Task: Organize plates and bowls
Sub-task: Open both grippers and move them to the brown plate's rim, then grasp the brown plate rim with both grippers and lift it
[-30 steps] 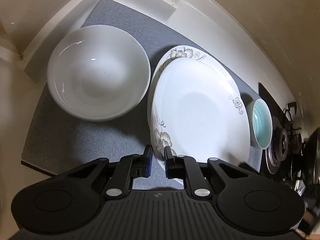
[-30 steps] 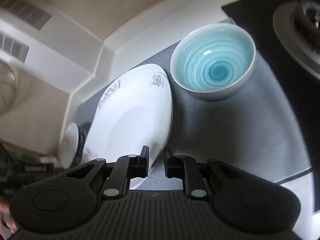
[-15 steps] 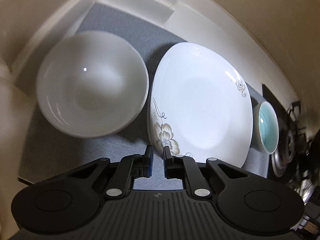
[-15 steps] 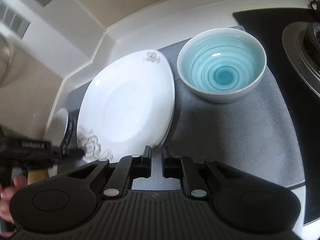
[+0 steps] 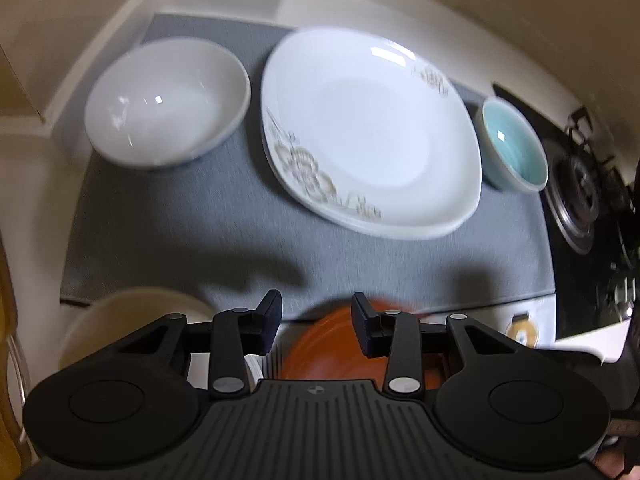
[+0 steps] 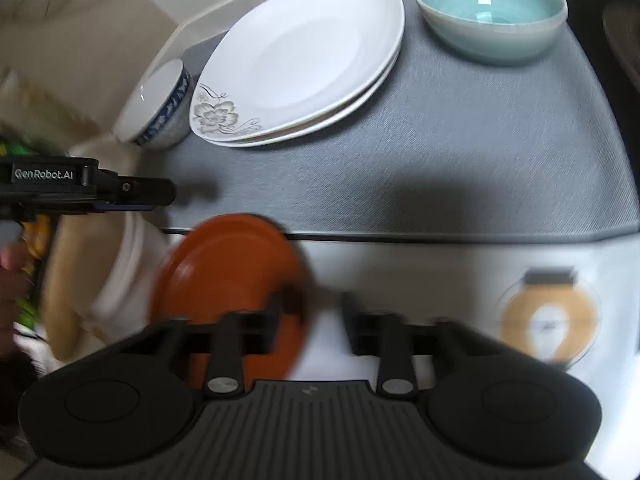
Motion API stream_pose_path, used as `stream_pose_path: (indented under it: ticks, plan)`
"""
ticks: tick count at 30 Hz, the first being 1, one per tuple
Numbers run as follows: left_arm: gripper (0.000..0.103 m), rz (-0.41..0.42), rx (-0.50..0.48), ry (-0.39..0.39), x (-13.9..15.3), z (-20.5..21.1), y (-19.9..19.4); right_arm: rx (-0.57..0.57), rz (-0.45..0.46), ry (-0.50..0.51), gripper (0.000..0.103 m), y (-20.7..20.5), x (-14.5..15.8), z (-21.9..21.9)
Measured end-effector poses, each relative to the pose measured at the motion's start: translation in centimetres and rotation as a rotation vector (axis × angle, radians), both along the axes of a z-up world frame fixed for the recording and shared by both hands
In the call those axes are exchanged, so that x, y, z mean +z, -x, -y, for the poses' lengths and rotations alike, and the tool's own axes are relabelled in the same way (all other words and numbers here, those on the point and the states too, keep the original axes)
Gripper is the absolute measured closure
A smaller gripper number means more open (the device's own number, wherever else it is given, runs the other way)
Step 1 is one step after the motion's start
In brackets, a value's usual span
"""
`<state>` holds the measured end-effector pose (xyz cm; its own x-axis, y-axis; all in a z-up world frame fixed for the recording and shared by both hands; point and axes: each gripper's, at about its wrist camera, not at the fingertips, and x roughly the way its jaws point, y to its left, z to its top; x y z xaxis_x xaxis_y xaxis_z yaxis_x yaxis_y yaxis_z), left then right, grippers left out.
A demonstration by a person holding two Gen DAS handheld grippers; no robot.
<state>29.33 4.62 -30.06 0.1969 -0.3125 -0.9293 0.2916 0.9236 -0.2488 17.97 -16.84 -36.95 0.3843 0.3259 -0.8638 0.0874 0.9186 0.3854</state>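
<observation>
With 2 floral plates stacked on the mat, both empty grippers, left gripper just opening, right gripper seemingly parted, head for the orange plate at the counter's front edge.

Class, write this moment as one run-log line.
left hand-held gripper: jaws just opening, empty | right hand-held gripper: open, blurred | orange plate: just ahead of both | flowered plates: stacked on grey mat
</observation>
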Motion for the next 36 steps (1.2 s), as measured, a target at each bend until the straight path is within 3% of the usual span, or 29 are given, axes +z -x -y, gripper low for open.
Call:
stream_pose_path:
  ticks: [2,4,6,7,10,14,17,19,21,23,26,30,32,34,36]
  plan:
    - [0.055,-0.005,-0.026,-0.006,-0.2,0.6,0.4,-0.057,0.018,0.037,0.098,0.0,0.4,1.1]
    - [0.042,0.004,-0.046,-0.010,-0.4,1.2,0.8,-0.118,0.035,0.043,0.098,0.0,0.8,2.6]
    - [0.018,0.001,-0.062,-0.002,-0.5,1.9,1.1,-0.146,0.047,0.030,0.094,0.1,1.2,3.6]
    - [0.016,0.003,-0.074,-0.001,-0.6,2.3,1.3,-0.152,0.045,0.020,0.094,0.1,1.3,4.0]
    - [0.015,0.018,-0.107,-0.038,-1.2,3.6,2.0,-0.151,0.039,0.004,0.080,0.5,1.3,4.5]
    - [0.015,0.011,-0.110,-0.089,-2.9,4.5,2.3,-0.129,0.051,-0.008,0.077,1.2,1.3,4.2]
    - [0.015,0.068,-0.106,-0.140,-3.6,5.2,2.7,-0.111,0.064,0.011,0.066,1.1,1.3,3.6]
    - [0.015,0.091,-0.159,-0.135,-4.0,5.8,3.2,-0.115,0.088,0.070,0.048,1.2,1.5,3.4]
    - [0.014,0.084,-0.201,-0.117,-4.3,6.1,3.4,-0.140,0.098,0.129,0.042,1.4,1.7,3.3]
    - [0.014,0.096,-0.207,-0.125,-4.5,6.2,3.5,-0.176,0.091,0.092,0.041,1.5,1.5,4.0]
    - [0.020,0.080,-0.183,-0.090,-4.4,5.7,3.0,-0.201,0.084,0.012,0.041,1.7,1.1,4.7]
    - [0.067,0.100,-0.193,-0.161,-4.2,5.7,2.7,-0.127,0.057,0.070,0.047,1.4,0.7,3.3]
    - [0.074,0.080,-0.175,-0.137,-4.2,5.4,2.2,-0.105,0.064,0.060,0.056,1.5,0.5,2.8]
    - [0.086,0.052,-0.146,-0.119,-4.2,4.8,1.9,-0.058,0.053,0.061,0.089,1.4,0.4,2.2]
    - [0.087,0.032,-0.128,-0.102,-4.2,4.5,1.7,-0.014,0.064,0.116,0.090,1.4,0.5,1.3]
